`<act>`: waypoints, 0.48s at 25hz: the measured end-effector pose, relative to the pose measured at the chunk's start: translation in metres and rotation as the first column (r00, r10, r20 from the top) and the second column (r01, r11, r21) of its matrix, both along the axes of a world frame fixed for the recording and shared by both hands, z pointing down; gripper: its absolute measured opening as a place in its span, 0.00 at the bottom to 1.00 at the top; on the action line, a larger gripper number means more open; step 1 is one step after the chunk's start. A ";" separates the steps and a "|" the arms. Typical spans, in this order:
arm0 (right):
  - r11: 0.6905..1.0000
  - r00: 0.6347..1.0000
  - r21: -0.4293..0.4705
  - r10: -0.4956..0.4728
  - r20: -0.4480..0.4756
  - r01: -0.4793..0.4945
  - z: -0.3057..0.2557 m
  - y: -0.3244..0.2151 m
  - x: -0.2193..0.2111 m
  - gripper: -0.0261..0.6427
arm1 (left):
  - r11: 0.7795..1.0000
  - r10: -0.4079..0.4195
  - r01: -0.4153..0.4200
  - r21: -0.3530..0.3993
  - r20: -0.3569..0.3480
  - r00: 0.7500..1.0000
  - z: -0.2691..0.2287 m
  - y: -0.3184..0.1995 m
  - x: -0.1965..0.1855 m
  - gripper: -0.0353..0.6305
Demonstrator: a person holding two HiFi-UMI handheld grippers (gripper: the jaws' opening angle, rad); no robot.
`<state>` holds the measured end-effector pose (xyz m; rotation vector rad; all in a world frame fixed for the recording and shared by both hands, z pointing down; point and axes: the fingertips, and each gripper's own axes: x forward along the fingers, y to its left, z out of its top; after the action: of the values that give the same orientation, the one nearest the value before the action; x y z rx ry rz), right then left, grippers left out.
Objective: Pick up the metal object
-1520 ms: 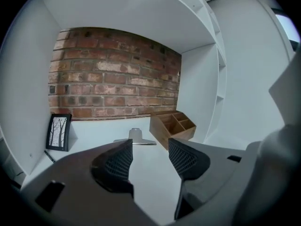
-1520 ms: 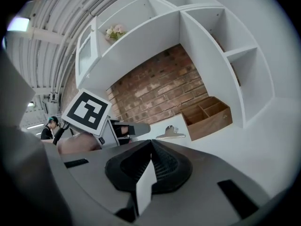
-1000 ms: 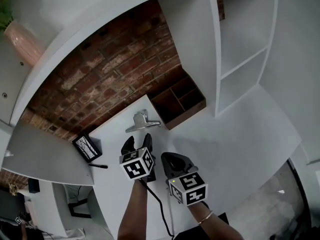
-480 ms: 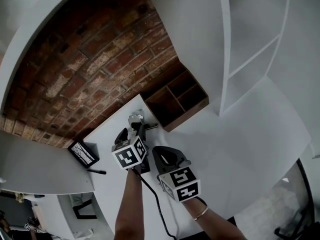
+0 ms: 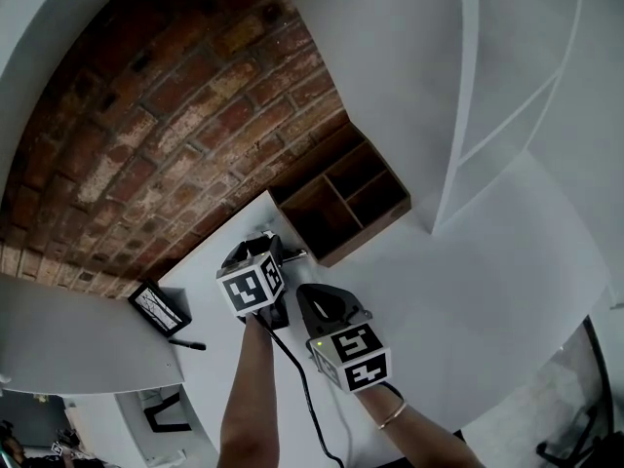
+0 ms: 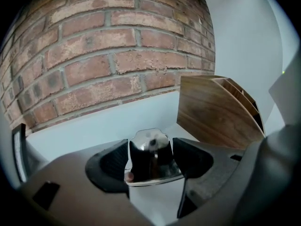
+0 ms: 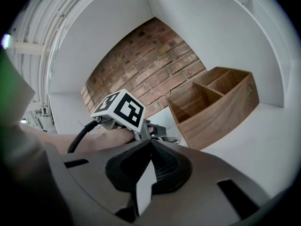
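The left gripper (image 6: pixel 150 147) has its jaws drawn in against both sides of the metal object (image 6: pixel 153 166), a shiny upright piece on a flat base. The object seems to rest on the white table (image 6: pixel 94 126), just beside the wooden box (image 6: pixel 211 109). A second ago this gripper sat short of the object; it has since moved up toward the box and around it. The grasp looks made, so lifting comes next. The right gripper (image 7: pixel 149 145), jaws together and empty, waits farther from the box.
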<state>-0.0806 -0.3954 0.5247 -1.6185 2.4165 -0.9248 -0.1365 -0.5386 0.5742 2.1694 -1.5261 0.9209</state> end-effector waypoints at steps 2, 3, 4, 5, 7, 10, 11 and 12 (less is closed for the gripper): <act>1.000 1.000 -0.008 0.003 -0.003 -0.003 0.004 -0.002 0.002 0.05 | 1.000 -0.006 0.006 -0.009 0.010 1.000 0.005 -0.003 0.001 0.47; 1.000 1.000 -0.010 0.004 -0.004 -0.004 0.004 -0.004 0.002 0.05 | 1.000 -0.009 0.009 -0.009 0.014 1.000 0.006 -0.004 0.002 0.47; 1.000 1.000 -0.011 0.004 -0.005 -0.004 0.004 -0.005 0.003 0.05 | 1.000 -0.012 0.012 -0.007 0.020 1.000 0.006 -0.005 0.002 0.47; 1.000 1.000 -0.012 0.004 -0.007 -0.004 0.005 -0.006 0.003 0.05 | 1.000 -0.014 0.014 -0.006 0.027 1.000 0.007 -0.007 0.002 0.47; 1.000 1.000 -0.015 0.005 -0.009 -0.006 0.005 -0.007 0.003 0.05 | 1.000 -0.019 0.019 -0.005 0.041 0.999 0.007 -0.009 0.003 0.47; 1.000 1.000 -0.020 0.007 -0.006 -0.008 0.006 -0.007 0.002 0.05 | 0.999 -0.031 0.032 -0.007 0.048 0.998 0.006 -0.010 0.002 0.47; 1.000 1.000 -0.020 0.006 -0.006 -0.006 0.005 -0.007 0.001 0.05 | 0.999 -0.036 0.036 -0.005 0.051 0.998 0.006 -0.010 0.001 0.47; 1.000 1.000 -0.020 0.004 -0.007 -0.004 0.005 -0.006 0.000 0.05 | 0.999 -0.039 0.040 -0.001 0.054 0.998 0.005 -0.009 0.000 0.47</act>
<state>-0.0807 -0.4015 0.5293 -1.6357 2.4151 -0.9467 -0.1362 -0.5476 0.5788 2.1213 -1.5863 0.9751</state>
